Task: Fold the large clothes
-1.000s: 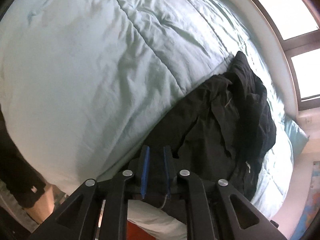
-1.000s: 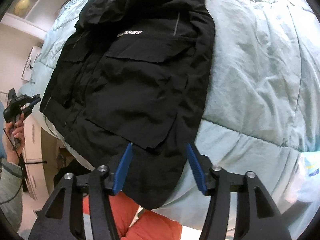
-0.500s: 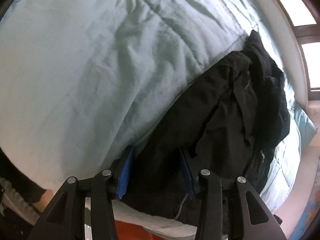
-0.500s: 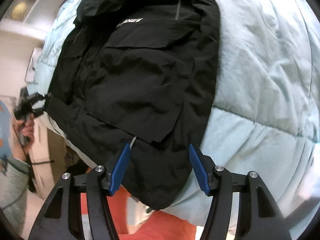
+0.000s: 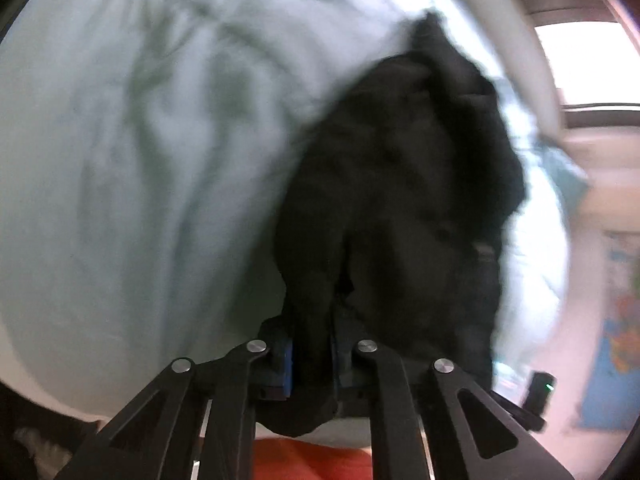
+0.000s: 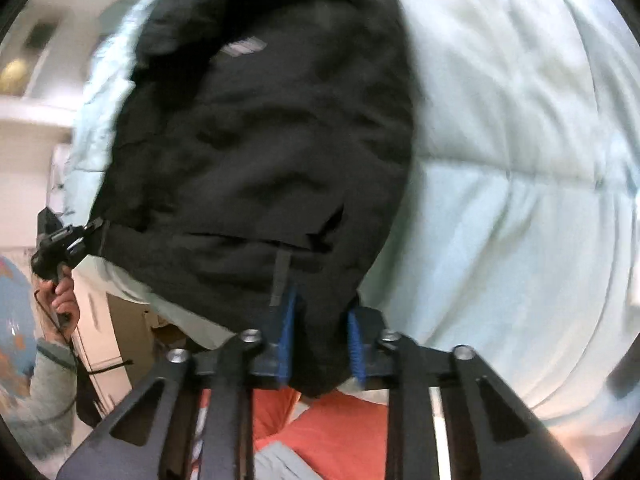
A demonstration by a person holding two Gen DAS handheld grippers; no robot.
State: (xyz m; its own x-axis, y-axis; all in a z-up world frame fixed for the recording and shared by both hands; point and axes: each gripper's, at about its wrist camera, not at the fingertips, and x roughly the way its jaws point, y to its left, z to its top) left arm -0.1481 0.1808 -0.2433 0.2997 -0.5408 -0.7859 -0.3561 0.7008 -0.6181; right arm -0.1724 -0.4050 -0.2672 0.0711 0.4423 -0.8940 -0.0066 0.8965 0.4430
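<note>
A large black jacket [image 6: 256,152] lies on a pale green quilted bed [image 6: 520,160], its hem hanging over the near edge. My right gripper [image 6: 318,340] is shut on the hem's right corner, blue pads pinching bunched cloth. My left gripper [image 5: 310,360] is shut on the hem's other corner; the jacket [image 5: 400,200] stretches away from it toward the window. The left gripper also shows in the right wrist view [image 6: 68,240], held by a hand at the jacket's left corner. Both views are blurred by motion.
The quilt [image 5: 140,160] fills the left wrist view to the left of the jacket. A window [image 5: 580,60] is at the far right. Orange cloth [image 6: 340,420] shows below the grippers. White shelves [image 6: 24,92] stand at the far left.
Both grippers were open around the hem half a second ago; both have closed on it. The cloth is now bunched between the pads and the views have shifted with motion blur.
</note>
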